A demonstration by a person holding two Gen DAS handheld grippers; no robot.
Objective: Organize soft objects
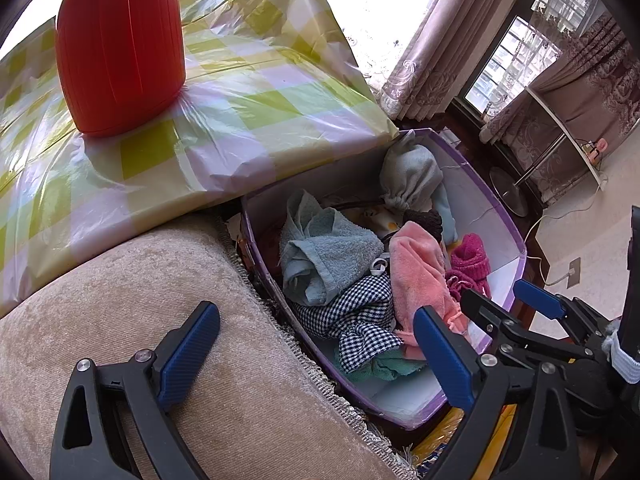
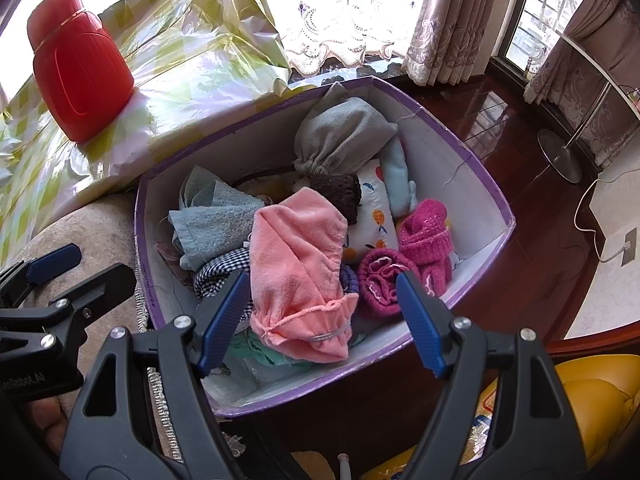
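A purple-rimmed box (image 2: 472, 160) holds several soft things: a pink towel (image 2: 300, 264), a blue towel (image 2: 216, 232), a checked cloth (image 2: 220, 268), a grey pouch (image 2: 340, 132) and magenta knitwear (image 2: 424, 240). The box also shows in the left wrist view (image 1: 508, 216), with the pink towel (image 1: 420, 276) and blue towel (image 1: 328, 260). My right gripper (image 2: 324, 312) is open and empty, just above the pink towel. My left gripper (image 1: 316, 344) is open and empty, over the beige cushion (image 1: 160, 300) beside the box.
A red jug (image 1: 120, 44) stands on a checked plastic-covered table (image 1: 248, 92) behind the box. Dark wood floor (image 2: 500, 128) and curtains (image 2: 452, 20) lie to the right. A yellow cushion (image 2: 592, 388) sits at the lower right.
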